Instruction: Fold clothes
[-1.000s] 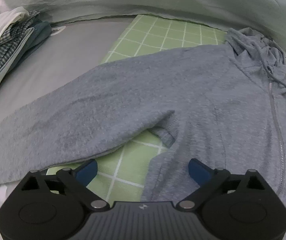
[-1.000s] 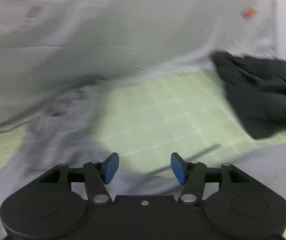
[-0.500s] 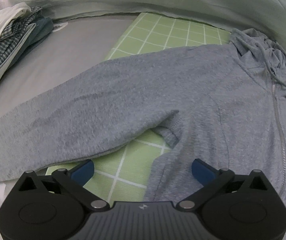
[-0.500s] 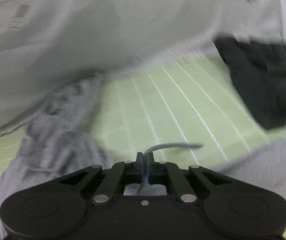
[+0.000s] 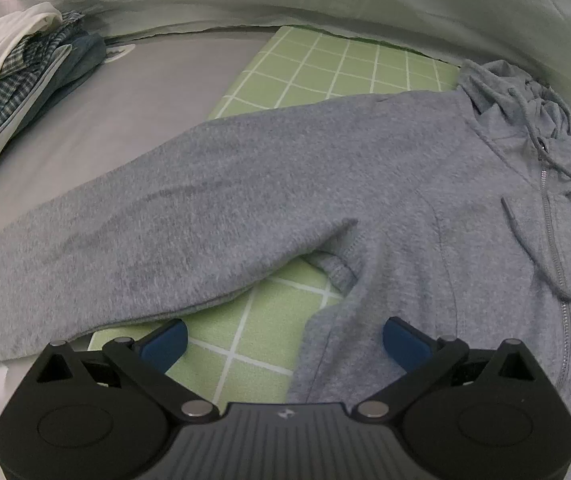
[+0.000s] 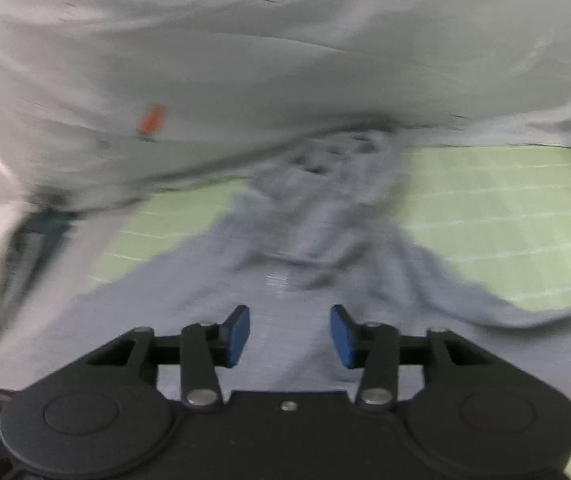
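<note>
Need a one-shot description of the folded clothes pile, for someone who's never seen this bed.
Start from the green grid mat with the grey zip hoodie spread across it. Follow the hoodie's long sleeve off the mat's edge onto the plain grey sheet; the folded clothes pile sits at that sheet's far corner. It is the only stack: white on top, blue check and denim-blue layers beneath.

The right claw [image 6: 289, 334], clamped on the grey hoodie's thin drawstring half a second ago, is now opening with nothing between its blue pads, and its view has swung from the black garment to the hoodie's [image 6: 317, 264] bunched hood.
</note>
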`<state>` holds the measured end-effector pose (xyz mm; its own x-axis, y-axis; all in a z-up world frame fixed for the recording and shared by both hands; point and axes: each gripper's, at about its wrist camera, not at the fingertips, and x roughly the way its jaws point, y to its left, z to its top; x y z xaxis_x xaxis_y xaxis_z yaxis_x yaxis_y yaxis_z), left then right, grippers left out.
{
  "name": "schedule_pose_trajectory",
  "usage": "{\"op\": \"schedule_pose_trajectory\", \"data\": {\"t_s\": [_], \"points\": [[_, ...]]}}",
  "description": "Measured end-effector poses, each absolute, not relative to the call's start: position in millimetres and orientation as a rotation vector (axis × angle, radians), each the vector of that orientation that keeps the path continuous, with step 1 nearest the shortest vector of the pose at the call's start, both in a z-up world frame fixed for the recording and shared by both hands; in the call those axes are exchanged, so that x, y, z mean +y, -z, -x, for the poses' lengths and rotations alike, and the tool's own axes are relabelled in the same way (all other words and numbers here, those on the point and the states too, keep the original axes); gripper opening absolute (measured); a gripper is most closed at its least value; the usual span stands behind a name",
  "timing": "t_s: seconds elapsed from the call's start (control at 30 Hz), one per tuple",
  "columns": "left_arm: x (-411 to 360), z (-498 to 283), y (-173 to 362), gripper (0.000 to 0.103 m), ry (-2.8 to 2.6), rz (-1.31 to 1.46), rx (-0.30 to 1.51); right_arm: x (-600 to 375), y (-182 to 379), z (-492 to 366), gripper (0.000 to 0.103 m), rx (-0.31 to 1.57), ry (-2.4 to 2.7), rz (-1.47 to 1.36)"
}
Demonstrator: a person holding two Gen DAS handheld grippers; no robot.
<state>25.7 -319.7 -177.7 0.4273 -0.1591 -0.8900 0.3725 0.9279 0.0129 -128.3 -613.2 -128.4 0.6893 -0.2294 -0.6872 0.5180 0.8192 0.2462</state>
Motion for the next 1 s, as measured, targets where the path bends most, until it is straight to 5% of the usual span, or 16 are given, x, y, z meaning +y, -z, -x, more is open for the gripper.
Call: {"op": "schedule_pose_trajectory", "data": {"t_s": [0.3, 0.63, 0.77, 1.0], "points": [[-320, -25, 178, 0.103, 0.341, -0.221, 1.080, -679, 175, 126, 0.003, 0.780, 0.633, -0.341], [-320, -26, 177, 0.103, 0.346, -0.223, 1.082, -779, 166, 128, 0.017, 0.688, 0.896, -0.424], [-320, -26, 177, 0.103, 0.342, -0.221, 1.084, -751, 154, 153, 0.043, 0.676, 0.845, -0.431], [-325, -27, 175, 0.103, 0.341, -0.252, 1.086, -706, 171, 174, 0.054, 0.752, 0.751, -0.400]]}}
